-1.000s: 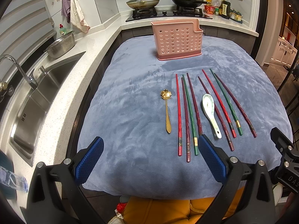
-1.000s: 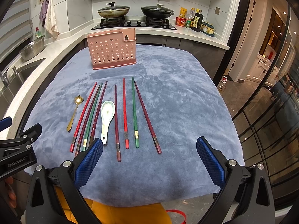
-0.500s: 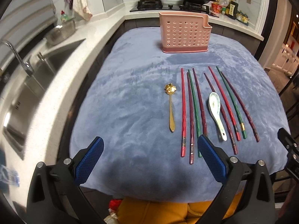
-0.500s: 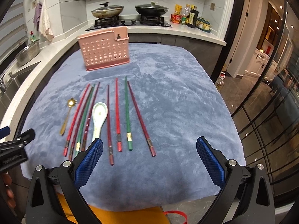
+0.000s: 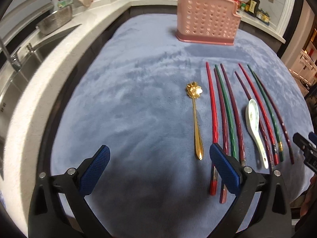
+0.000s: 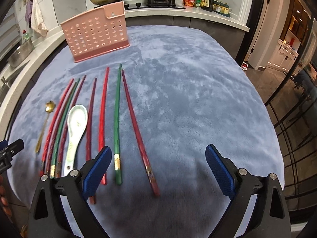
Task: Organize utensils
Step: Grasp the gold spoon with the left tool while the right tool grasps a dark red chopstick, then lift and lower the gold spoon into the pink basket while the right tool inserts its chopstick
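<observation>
The left gripper (image 5: pixel 159 169) hung wide open and empty over the blue cloth (image 5: pixel 128 99), its right pad over the near ends of the leftmost chopsticks. Just right of its centre lay the gold spoon (image 5: pixel 196 119), bowl pointing away. Next came four chopsticks (image 5: pixel 225 115) packed side by side, then the white soup spoon (image 5: pixel 254 127) lying partly on a dark chopstick, then three more sticks fanned toward the right edge. The pink holder (image 5: pixel 208 17) stood upright at the far end of the cloth, well apart from everything, and nothing showed above its rim.

The right gripper (image 6: pixel 156 168) was also wide but its jaws were closing, with nothing pinched; the green chopstick (image 6: pixel 116 123) and the dark red chopstick (image 6: pixel 138 130) lay in the gap between its pads.

The likely trouble was the crowding: closing on one stick could catch a neighbour or roll it off. The soft cloth could let thin sticks sink below the pads, and the soup spoon might slip.
</observation>
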`<state>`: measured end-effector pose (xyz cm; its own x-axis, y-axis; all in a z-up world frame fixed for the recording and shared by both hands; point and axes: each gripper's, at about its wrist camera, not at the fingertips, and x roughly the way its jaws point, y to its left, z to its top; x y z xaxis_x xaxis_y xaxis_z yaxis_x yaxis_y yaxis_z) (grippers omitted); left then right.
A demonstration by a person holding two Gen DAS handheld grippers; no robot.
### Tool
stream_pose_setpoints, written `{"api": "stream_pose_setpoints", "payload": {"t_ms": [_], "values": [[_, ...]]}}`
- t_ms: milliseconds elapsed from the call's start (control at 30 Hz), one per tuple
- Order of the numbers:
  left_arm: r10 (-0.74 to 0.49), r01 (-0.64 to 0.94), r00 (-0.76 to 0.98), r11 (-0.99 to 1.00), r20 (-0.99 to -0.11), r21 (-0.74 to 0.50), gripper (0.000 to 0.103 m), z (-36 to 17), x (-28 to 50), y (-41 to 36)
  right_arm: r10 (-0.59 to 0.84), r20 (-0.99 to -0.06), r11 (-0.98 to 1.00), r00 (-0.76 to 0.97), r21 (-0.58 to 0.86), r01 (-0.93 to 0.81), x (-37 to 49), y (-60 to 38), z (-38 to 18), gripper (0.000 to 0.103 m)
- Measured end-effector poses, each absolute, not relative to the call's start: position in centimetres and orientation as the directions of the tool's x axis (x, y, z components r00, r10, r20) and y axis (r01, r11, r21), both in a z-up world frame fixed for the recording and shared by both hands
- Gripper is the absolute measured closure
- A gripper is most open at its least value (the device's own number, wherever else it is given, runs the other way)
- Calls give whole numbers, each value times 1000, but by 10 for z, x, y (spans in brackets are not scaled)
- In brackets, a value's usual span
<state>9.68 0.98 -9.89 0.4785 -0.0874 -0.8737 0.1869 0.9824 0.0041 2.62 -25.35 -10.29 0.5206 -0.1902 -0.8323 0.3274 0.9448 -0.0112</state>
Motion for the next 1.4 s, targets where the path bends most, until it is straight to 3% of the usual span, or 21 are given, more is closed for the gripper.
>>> {"api": "stream_pose_setpoints", "payload": {"t_ms": [200,367,500,700,767,867,967,1033,1400], "values": [[-103,176,432,984,-896,-28,8,-121,112,4,-173,-843,949,509,-5,314,39,-255,-115,29],[-126,195,399,980,-908,-50,24,-130,118,0,-148,-860,951,488,11,309,46,-257,-125,44],[-132,211,406,976,-905,-48,31,-130,117,-1,-152,-865,951,478,3,309,47,-256,-130,50],[-159,253,406,966,-900,-57,55,-126,113,-6,-145,-864,958,481,0,288,48,-252,-132,63],[-171,263,410,963,-896,-64,72,-124,112,-6,-139,-862,961,487,2,278,49,-250,-132,68],[-193,269,406,959,-893,-85,85,-123,111,-6,-123,-860,965,496,13,262,49,-248,-132,77],[-198,264,405,960,-893,-93,88,-123,113,-6,-107,-861,969,497,22,246,49,-247,-131,92],[-201,259,405,961,-892,-99,93,-121,114,-4,-105,-862,970,497,22,243,49,-247,-130,93],[-193,224,449,969,-872,-100,95,-92,116,6,-94,-834,969,543,49,243,48,-254,-94,96]]}}
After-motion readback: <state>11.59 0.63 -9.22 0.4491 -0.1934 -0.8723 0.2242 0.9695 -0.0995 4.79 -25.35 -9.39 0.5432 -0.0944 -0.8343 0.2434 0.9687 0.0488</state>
